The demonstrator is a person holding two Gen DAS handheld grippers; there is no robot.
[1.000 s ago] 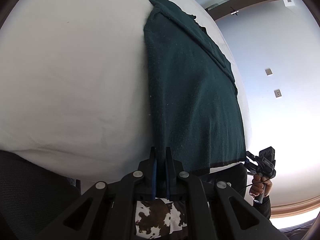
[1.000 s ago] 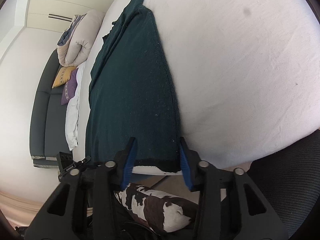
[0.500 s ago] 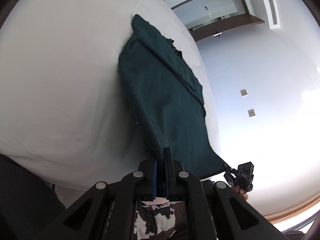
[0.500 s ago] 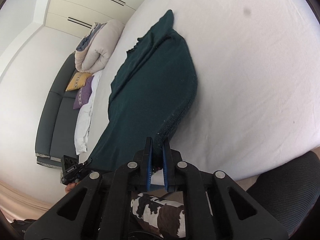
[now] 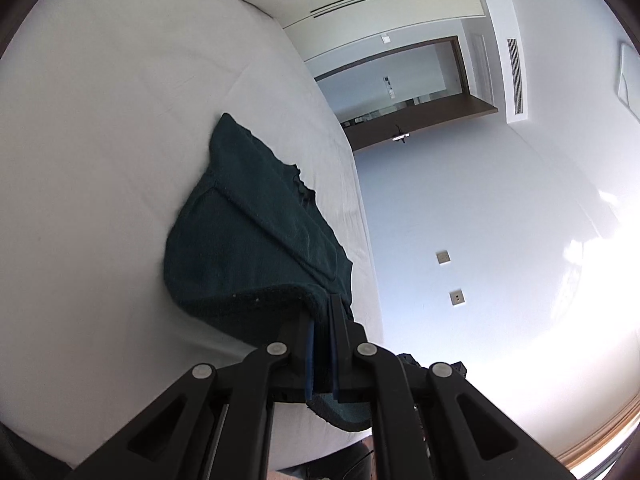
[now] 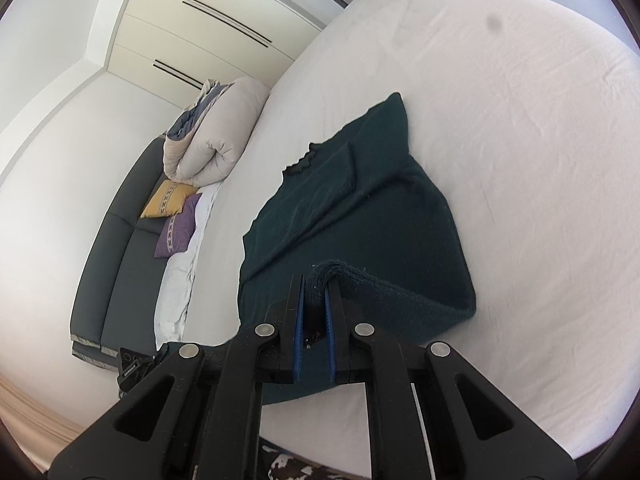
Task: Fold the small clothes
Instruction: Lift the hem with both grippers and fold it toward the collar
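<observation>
A dark green knitted sweater (image 5: 256, 236) lies on the white bed (image 5: 100, 140), its far part flat and its near hem lifted and curled over. My left gripper (image 5: 323, 304) is shut on one near corner of the hem. In the right wrist view the same sweater (image 6: 360, 216) rises from the sheet (image 6: 520, 160) toward my right gripper (image 6: 316, 284), which is shut on the other corner of the hem. Both corners hang above the bed. The other gripper's black body (image 6: 132, 368) peeks in at the lower left.
A rolled beige duvet (image 6: 212, 140) lies at the bed's far end. A dark grey sofa (image 6: 120, 248) with a yellow cushion (image 6: 168, 200) and a purple cushion (image 6: 178, 228) stands beside the bed. A wardrobe (image 6: 208, 28) and an open doorway (image 5: 400, 92) are beyond.
The right gripper closed on the sweater's hem corner. Both grippers then rose and moved toward the far end of the bed, lifting the near hem so the sweater bends over itself.
</observation>
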